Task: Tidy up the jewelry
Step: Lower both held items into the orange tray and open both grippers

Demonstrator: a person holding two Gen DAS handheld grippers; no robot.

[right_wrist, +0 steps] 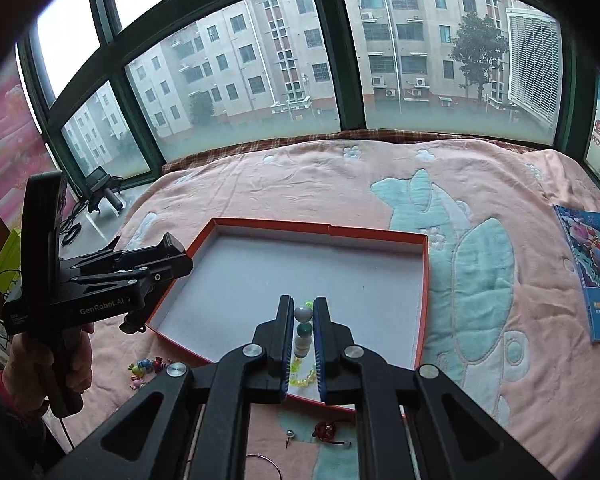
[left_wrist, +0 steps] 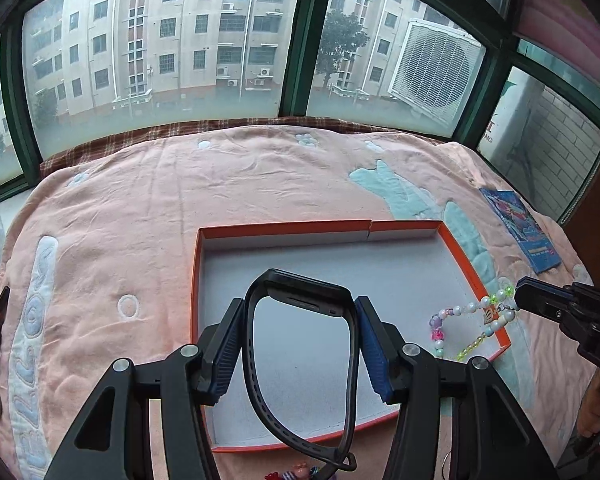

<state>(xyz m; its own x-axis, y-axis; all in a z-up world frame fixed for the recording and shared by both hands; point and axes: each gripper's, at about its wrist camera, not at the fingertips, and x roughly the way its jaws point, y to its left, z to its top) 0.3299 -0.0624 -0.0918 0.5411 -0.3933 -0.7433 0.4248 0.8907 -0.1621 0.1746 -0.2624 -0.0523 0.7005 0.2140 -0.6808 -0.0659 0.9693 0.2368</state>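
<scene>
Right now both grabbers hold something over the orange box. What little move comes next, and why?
Probably lower the left gripper and let go: its black watch already hangs over the empty orange box. The right gripper holds the bead bracelet at the box's edge.

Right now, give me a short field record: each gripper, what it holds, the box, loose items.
left gripper: shut on black loop-strap smartwatch, over the box
right gripper: shut on pastel beaded bracelet, at the box's near edge
orange shallow cardboard box: white inside, nothing lying in it
surface: pink blanket
loose: small colourful charms, red trinket, near the box
</scene>
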